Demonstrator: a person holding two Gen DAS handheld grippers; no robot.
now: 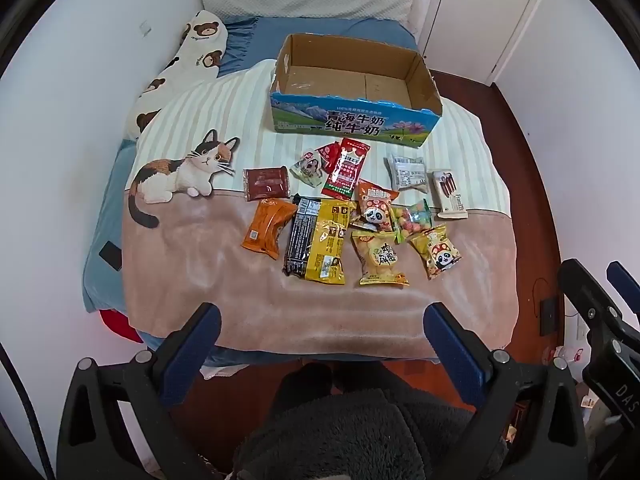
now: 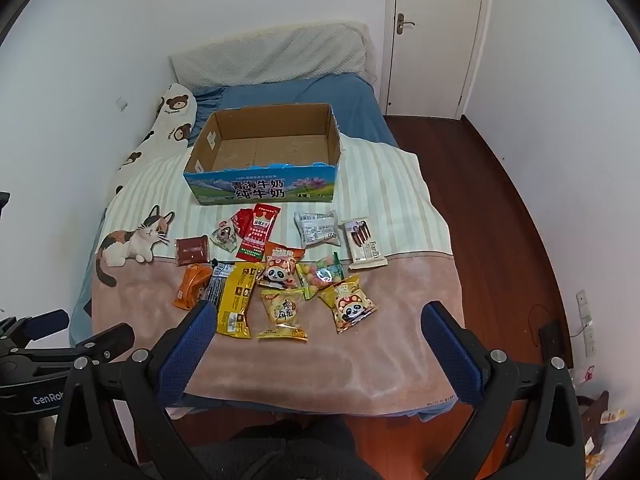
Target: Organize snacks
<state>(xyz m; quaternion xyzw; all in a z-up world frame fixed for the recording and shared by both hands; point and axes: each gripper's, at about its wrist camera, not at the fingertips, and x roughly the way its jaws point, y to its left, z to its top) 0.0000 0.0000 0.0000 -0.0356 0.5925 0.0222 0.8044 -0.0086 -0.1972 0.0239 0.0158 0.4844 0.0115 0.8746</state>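
Note:
Several snack packets lie spread on the bed blanket in front of an open, empty cardboard milk box point(image 1: 420, 76) point(image 2: 332, 136). Among them are a red sachet point(image 1: 346, 168) point(image 2: 258, 232), a yellow-black bag point(image 1: 320, 240) point(image 2: 236, 304), an orange packet point(image 1: 266, 228) point(image 2: 192, 286), panda packets point(image 1: 436, 252) point(image 2: 352, 306) and a white biscuit pack point(image 1: 448, 194) point(image 2: 364, 244). My left gripper point(image 1: 320, 316) is open and empty, held above the near edge of the bed. My right gripper point(image 2: 318, 314) is open and empty, also short of the packets.
The cat-print blanket point(image 1: 180, 248) point(image 2: 400, 344) covers the bed. A bear-print pillow point(image 1: 192, 52) point(image 2: 168, 120) lies at the left by the wall. A door point(image 2: 432, 36) and wooden floor point(image 2: 480, 200) are at the right. The right gripper shows at the left view's edge point(image 1: 600, 312).

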